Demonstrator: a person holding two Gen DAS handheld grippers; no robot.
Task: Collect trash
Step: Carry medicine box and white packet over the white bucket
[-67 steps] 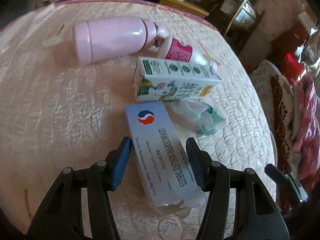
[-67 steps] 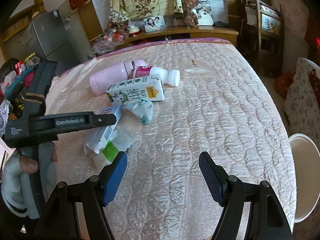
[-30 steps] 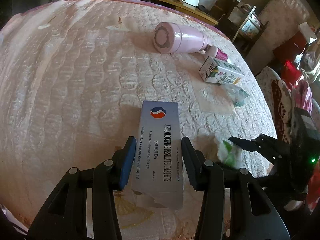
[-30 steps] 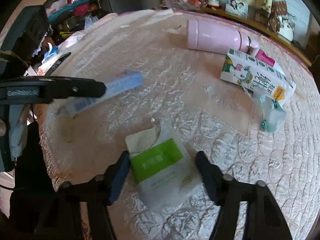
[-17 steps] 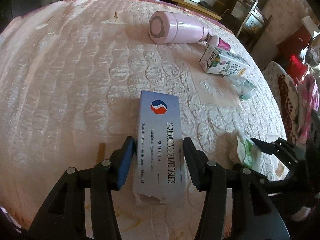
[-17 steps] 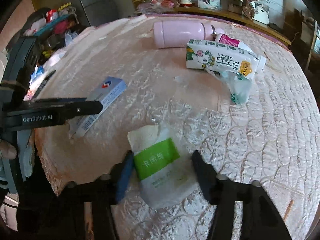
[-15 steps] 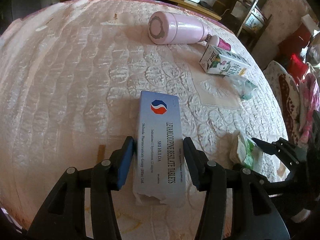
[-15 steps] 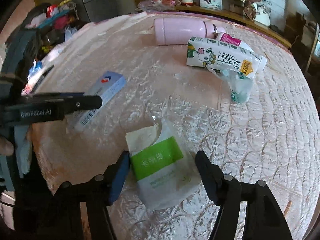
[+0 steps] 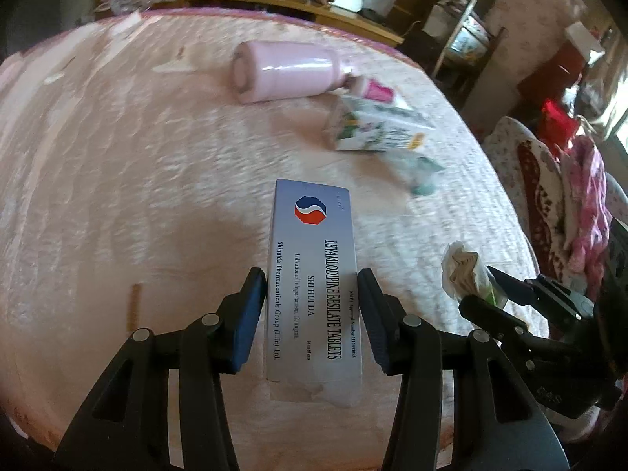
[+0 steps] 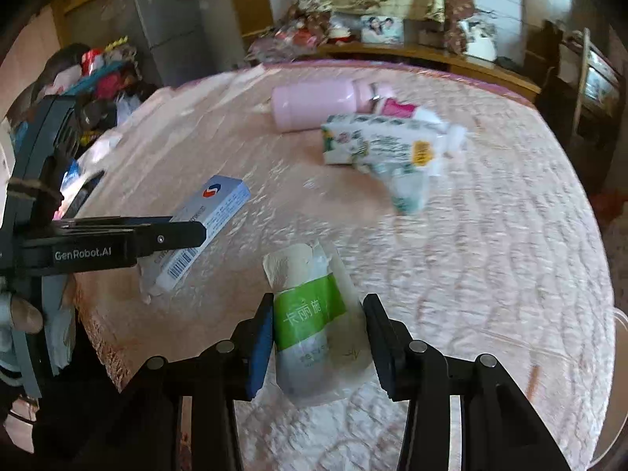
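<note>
My left gripper (image 9: 310, 314) is shut on a white and blue tablet box (image 9: 312, 274) and holds it above the pink quilted table (image 9: 117, 196). The box also shows in the right wrist view (image 10: 204, 227), clamped by the left gripper. My right gripper (image 10: 318, 333) is shut on a white pouch with a green label (image 10: 314, 314), which is squeezed between the jaws. The pouch shows in the left wrist view (image 9: 467, 271) at the right. Other trash lies further back: a milk carton (image 10: 376, 145), a crumpled clear wrapper (image 10: 408, 188) and a small pink-labelled bottle (image 10: 400, 110).
A pink flask (image 10: 318, 104) lies on its side at the back beside the small bottle. A wooden shelf with clutter (image 10: 392, 39) runs behind the table. A fridge (image 10: 165, 19) stands at the back left. A white stool (image 10: 616, 373) is at the table's right edge.
My right gripper has closed on the green-label pouch and lifted it. My left gripper still holds the tablet box, and both views have shifted with motion blur.
</note>
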